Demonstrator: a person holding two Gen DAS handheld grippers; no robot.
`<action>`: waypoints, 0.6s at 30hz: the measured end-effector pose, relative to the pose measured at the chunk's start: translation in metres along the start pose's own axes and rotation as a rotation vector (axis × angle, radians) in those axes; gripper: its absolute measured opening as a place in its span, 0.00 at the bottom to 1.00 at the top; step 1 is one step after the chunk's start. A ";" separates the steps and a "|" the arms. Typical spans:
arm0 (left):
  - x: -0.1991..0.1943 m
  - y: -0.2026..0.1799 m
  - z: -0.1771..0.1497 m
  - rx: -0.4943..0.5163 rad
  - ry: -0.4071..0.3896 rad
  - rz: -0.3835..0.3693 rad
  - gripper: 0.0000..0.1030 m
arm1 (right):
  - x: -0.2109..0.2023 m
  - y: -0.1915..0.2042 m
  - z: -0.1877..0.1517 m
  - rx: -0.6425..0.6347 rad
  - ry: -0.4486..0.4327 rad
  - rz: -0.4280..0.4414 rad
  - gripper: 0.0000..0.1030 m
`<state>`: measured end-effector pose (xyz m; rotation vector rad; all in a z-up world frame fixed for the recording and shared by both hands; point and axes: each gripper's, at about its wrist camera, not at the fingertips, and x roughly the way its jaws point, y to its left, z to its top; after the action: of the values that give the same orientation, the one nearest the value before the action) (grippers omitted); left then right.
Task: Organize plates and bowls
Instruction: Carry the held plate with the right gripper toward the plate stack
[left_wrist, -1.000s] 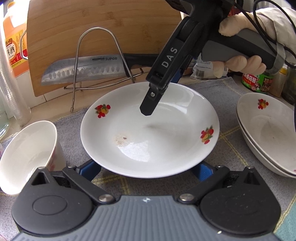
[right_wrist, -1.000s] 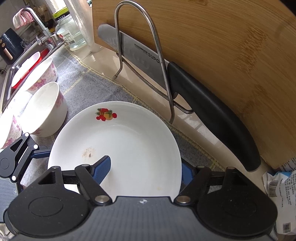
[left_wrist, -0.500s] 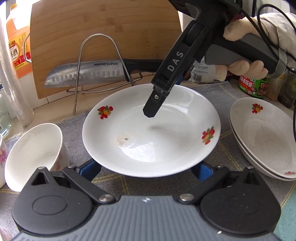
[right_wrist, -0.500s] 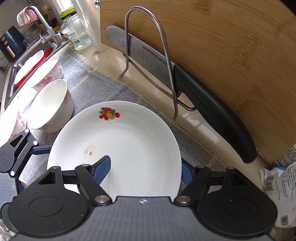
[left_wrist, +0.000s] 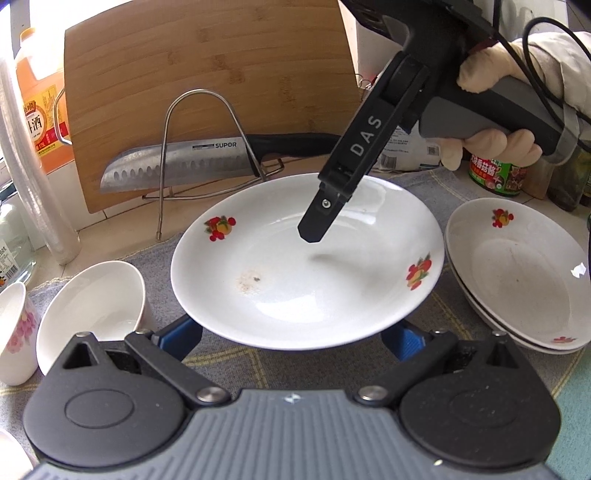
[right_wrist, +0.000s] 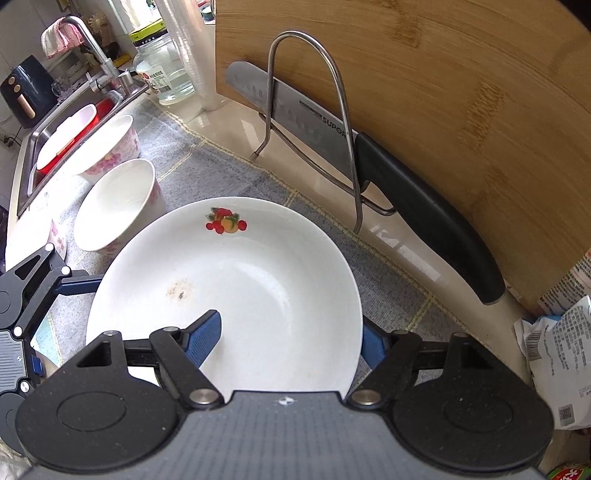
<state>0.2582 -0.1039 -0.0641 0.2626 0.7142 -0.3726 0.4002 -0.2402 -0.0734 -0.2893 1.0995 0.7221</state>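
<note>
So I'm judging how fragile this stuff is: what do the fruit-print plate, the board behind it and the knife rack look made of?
Plate: probably glazed ceramic or porcelain, going by its glossy white surface with sharp highlights and printed fruit decals.
Board: looks like bamboo or wood, with tan strips, visible grain and a matte finish.
Knife rack: bent metal wire, likely stainless steel, silvery and shiny.

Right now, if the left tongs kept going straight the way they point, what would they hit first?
Most likely the fruit-patterned plate, which already sits between and above the left tongs. Beyond it stands the bamboo cutting board, though depth is hard to judge.
</note>
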 end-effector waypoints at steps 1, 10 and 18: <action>0.001 -0.001 -0.001 0.004 0.002 0.000 0.99 | 0.001 0.001 -0.001 0.002 0.002 -0.001 0.80; 0.013 0.001 -0.013 0.014 0.054 -0.019 0.99 | 0.020 0.002 -0.007 0.013 0.038 -0.002 0.80; 0.016 0.000 -0.020 0.048 0.053 -0.041 0.99 | 0.026 -0.004 -0.004 0.005 0.053 0.026 0.79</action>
<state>0.2579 -0.1003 -0.0894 0.3040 0.7649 -0.4236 0.4065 -0.2354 -0.0986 -0.2917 1.1575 0.7379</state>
